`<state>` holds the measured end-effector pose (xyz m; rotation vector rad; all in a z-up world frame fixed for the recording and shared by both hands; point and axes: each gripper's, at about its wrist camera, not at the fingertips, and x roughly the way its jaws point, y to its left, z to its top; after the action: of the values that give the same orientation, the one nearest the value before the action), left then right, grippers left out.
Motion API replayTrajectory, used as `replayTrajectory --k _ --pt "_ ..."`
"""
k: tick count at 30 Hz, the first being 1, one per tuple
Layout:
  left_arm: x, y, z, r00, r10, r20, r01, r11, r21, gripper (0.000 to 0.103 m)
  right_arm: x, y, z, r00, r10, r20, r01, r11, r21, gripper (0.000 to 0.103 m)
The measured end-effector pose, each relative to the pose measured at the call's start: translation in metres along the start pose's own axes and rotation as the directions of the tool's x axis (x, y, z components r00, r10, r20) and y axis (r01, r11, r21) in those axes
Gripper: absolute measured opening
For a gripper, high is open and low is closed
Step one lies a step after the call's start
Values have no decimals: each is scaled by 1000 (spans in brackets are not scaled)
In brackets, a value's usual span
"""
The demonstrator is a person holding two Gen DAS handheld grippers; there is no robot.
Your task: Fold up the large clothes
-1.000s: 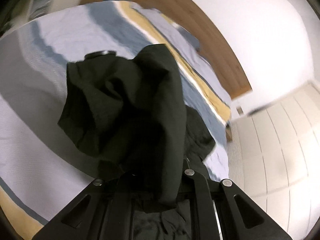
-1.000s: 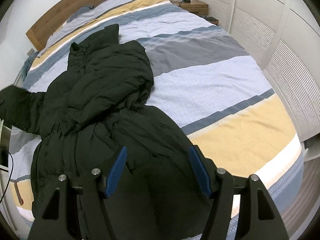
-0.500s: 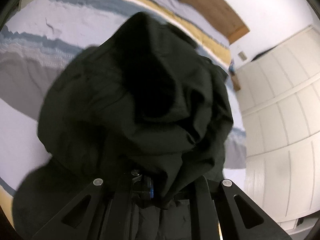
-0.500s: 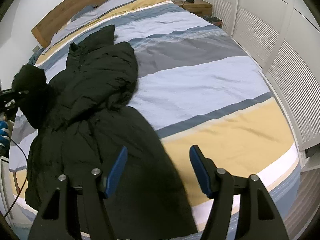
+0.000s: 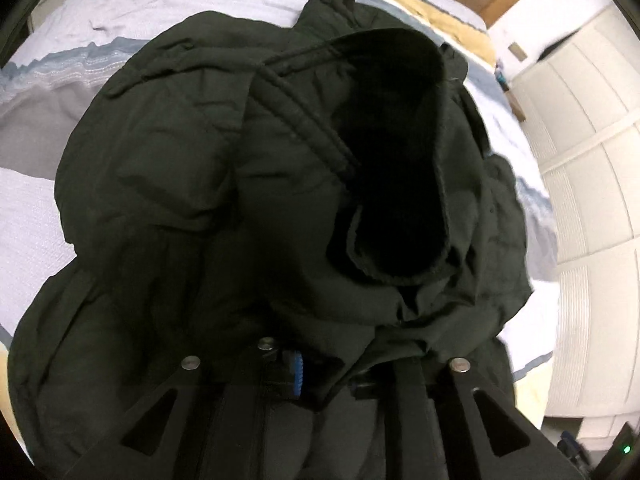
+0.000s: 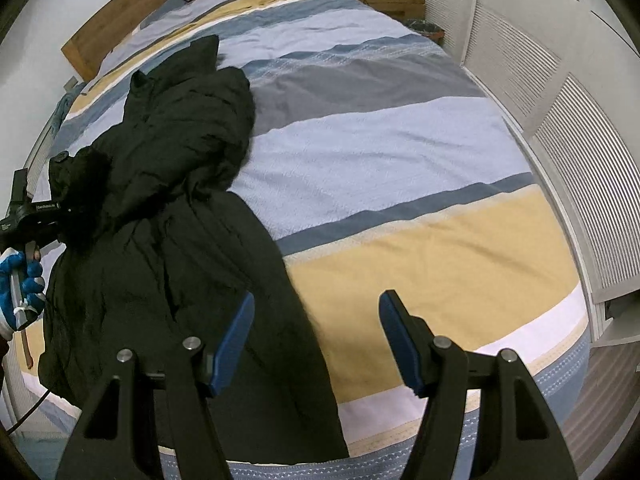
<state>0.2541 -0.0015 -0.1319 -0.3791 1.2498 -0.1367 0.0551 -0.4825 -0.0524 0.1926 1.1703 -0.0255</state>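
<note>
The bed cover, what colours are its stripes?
The bed cover has blue, grey, pale lilac, yellow and white stripes, clearest in the right wrist view.

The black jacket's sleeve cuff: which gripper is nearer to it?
Left. The left gripper has the sleeve cuff draped over its fingers, its jaws just opening. The right gripper hovers open above the jacket's hem, apart from the cuff.

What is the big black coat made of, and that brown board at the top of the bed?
The big black puffy coat looks like matte quilted fabric, probably padded synthetic: stitched ridges and soft wrinkles. The brown headboard looks like smooth wood or veneer, an even warm brown; too small to tell which.
</note>
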Motion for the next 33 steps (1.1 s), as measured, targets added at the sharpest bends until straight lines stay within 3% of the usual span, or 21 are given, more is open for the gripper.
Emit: replayTrajectory --k 4,8,14,22,28,33 --pt "-5 2 -10 999 -33 -11 33 999 20 39 8 16 1 1000 8 -12 -8 1000 -25 63" --pt "-19 1 -32 998 -59 -34 61 995 76 46 17 49 6 1000 17 -18 -18 996 -89 63" --pt "-50 19 -35 994 -106 -19 108 986 129 47 32 119 23 997 78 -19 -80 979 -187 63" --pt "-76 63 21 994 -52 95 40 990 132 47 44 253 79 973 225 46 -200 928 -314 63" --pt "-54 63 61 991 10 135 -38 979 201 47 61 351 110 961 262 88 -194 866 -461 63" --pt "-22 66 69 990 58 130 -86 970 227 47 102 382 108 975 216 44 -166 851 -497 63"
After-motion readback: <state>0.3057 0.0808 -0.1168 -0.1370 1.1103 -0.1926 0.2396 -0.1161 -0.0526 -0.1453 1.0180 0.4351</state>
